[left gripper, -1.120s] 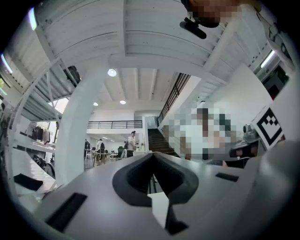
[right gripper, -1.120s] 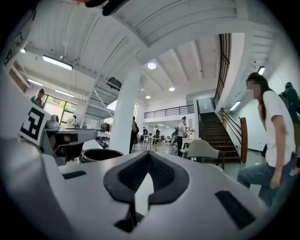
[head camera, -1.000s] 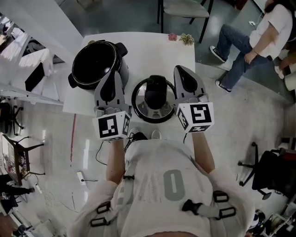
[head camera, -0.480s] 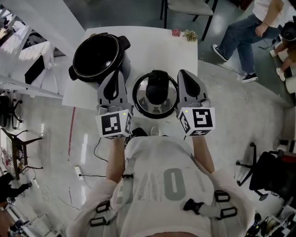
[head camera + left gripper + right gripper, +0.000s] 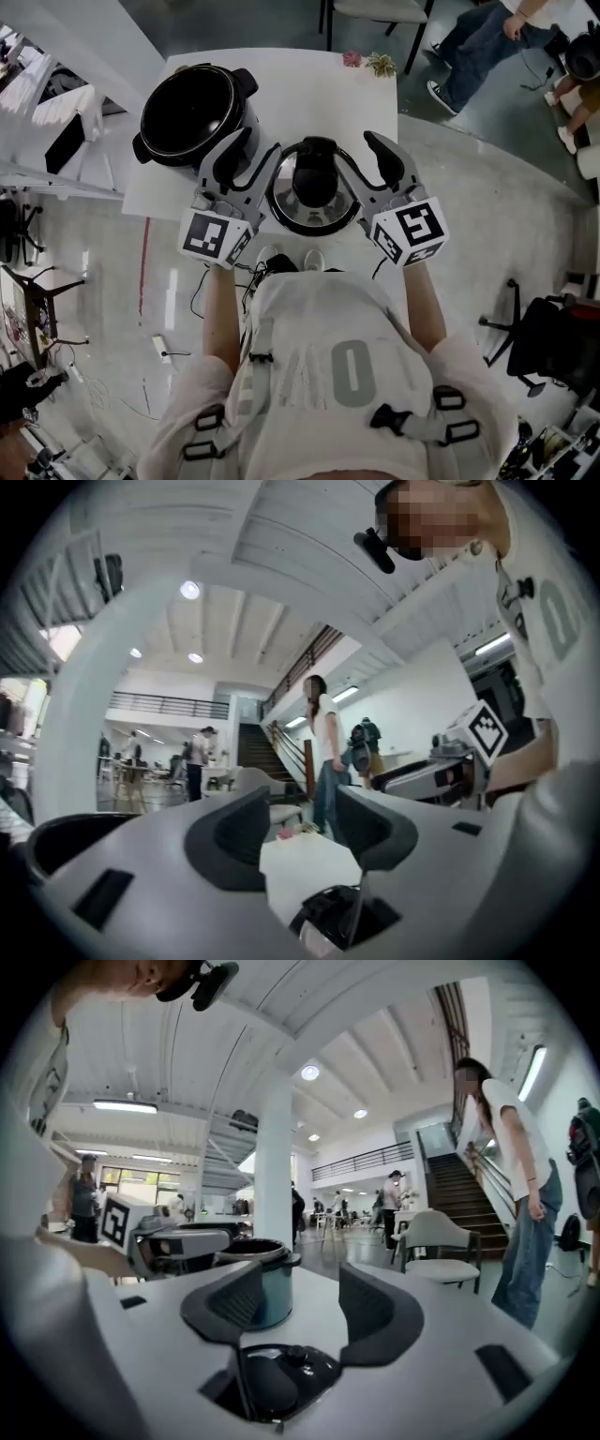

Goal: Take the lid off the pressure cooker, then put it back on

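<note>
The black pressure cooker pot (image 5: 192,117) stands uncovered at the far left of the white table (image 5: 309,98). Its lid (image 5: 314,187), steel-rimmed with a black handle, lies flat on the table near the front edge. My left gripper (image 5: 248,157) is at the lid's left rim and my right gripper (image 5: 361,161) at its right rim, both angled inward. The jaws of both are opening, with nothing pressed between the pads. In the left gripper view the lid (image 5: 328,916) sits below the jaws. In the right gripper view the lid (image 5: 277,1377) is low and the pot (image 5: 267,1269) stands beyond.
Two small plants (image 5: 380,66) sit at the table's far edge. A chair (image 5: 375,14) stands behind the table and a seated person (image 5: 478,37) is at the upper right. A white desk (image 5: 66,122) lies to the left, an office chair (image 5: 553,337) to the right.
Both grippers went from shut to open. They turned inward toward the lid and sank a little. The lid stayed on the table.
</note>
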